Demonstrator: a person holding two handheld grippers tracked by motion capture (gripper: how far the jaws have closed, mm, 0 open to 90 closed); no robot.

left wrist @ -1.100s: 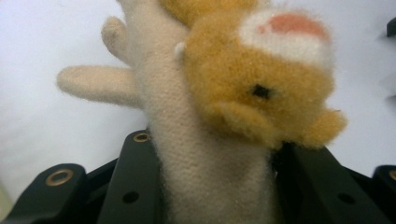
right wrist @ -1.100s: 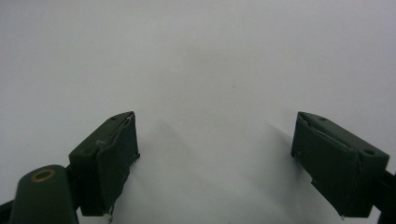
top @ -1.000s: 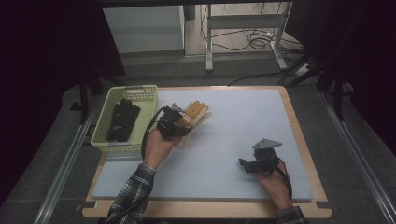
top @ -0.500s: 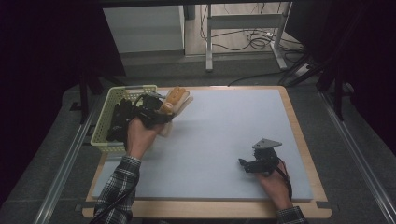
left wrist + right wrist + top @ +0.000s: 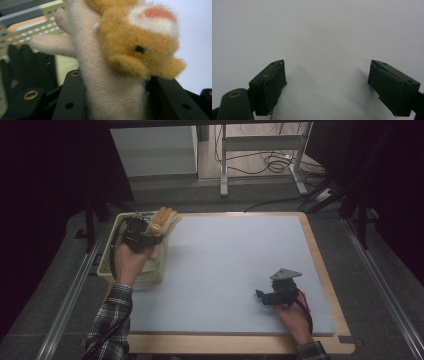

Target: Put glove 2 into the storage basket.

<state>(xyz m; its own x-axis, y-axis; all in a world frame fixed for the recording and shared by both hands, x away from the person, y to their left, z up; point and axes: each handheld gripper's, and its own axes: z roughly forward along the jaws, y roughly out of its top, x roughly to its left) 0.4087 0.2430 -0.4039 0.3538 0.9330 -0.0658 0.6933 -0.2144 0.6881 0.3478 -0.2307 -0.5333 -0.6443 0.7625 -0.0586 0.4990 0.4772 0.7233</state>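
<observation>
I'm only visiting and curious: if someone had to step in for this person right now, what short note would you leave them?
Left tongs: shut on the plush glove, held above the green basket at the table's left edge.
Right tongs: open, nothing between them, resting on the white mat.
Done: a black glove already lies in the basket.
Left: the plush glove probably goes in beside it; open the left tongs over the basket to drop it.
</observation>
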